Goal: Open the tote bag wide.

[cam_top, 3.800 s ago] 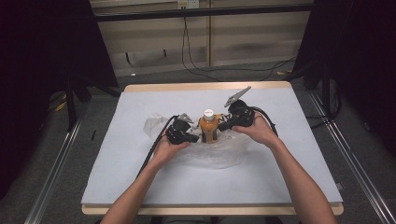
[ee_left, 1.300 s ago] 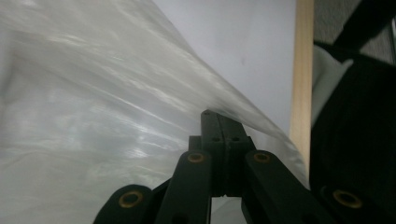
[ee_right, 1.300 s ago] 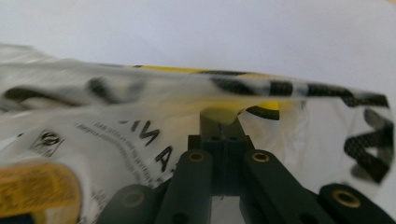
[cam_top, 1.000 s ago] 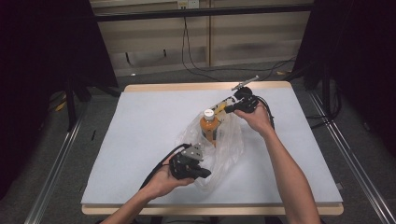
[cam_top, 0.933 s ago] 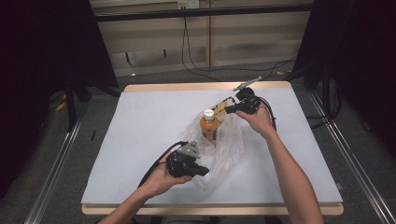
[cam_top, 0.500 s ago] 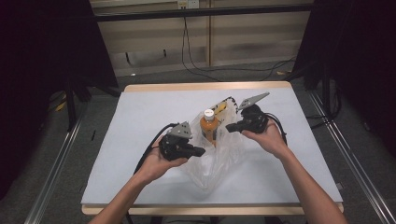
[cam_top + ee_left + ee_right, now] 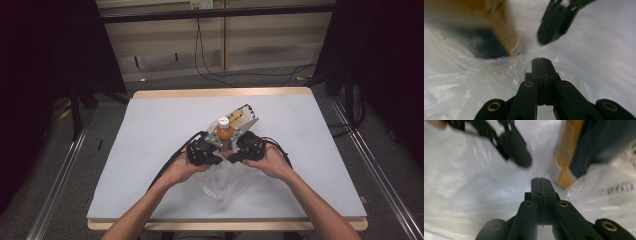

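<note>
Both hands have drawn together since a second ago, when the left gripper (image 7: 204, 151) sat low near the table's front edge and the right gripper (image 7: 248, 147) reached far back; now they sit side by side at the middle of the table (image 7: 150, 125), one on each flank of the bottle (image 7: 224, 131). Each gripper's jaws are pressed together, and the clear plastic bag (image 7: 220, 182) film lies bunched at their tips, seemingly pinched at the bag's mouth, though the blur keeps me from being sure. From the left gripper view the bottle's orange label (image 7: 506, 30) sits just ahead and above its tips, with the bag (image 7: 474, 80) beneath. Judging by this, the bottle stands partly inside the bag, neck and white cap above the rim. What remains, I think, is pulling the film up and closing it.
</note>
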`<action>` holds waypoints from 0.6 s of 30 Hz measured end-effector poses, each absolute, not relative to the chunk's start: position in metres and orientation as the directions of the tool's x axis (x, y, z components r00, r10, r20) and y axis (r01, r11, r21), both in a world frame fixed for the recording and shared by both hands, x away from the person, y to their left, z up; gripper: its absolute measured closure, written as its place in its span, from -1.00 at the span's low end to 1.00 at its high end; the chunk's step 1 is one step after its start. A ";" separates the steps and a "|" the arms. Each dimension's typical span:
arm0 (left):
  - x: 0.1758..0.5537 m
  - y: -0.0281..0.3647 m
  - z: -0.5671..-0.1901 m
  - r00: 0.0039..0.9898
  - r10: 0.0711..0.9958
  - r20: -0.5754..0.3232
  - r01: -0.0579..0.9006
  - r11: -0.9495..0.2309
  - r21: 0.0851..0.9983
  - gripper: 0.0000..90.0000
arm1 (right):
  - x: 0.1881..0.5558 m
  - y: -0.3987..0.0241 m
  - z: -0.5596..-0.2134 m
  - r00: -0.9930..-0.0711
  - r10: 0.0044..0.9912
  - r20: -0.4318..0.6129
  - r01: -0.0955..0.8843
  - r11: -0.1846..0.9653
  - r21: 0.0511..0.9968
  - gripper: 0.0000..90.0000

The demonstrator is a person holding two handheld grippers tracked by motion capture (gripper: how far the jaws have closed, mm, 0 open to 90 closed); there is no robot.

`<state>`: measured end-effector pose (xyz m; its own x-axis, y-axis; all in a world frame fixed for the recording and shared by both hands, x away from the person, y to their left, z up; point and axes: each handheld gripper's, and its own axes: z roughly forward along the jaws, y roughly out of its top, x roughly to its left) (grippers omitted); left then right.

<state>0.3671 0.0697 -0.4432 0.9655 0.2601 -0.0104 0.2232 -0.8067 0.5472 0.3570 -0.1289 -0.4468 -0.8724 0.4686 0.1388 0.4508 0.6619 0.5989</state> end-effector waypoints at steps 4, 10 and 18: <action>0.381 0.090 -0.455 0.944 0.330 -0.027 0.292 -0.793 0.534 1.00 | 0.362 -0.145 -0.460 -0.843 0.516 0.148 0.499 0.650 0.574 1.00; 0.396 0.119 -0.463 0.926 0.376 -0.041 0.339 -0.779 0.527 1.00 | 0.364 -0.171 -0.470 -0.816 0.559 0.145 0.532 0.630 0.566 1.00; 0.395 0.146 -0.463 0.897 0.442 -0.030 0.390 -0.755 0.527 1.00 | 0.353 -0.204 -0.471 -0.791 0.596 0.142 0.554 0.596 0.581 1.00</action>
<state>0.3951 0.1462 -0.4631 0.8967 0.4417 -0.0301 0.3897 -0.7552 0.5271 0.3526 -0.2044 -0.4708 -0.7906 0.5956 0.1421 0.5536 0.5962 0.5814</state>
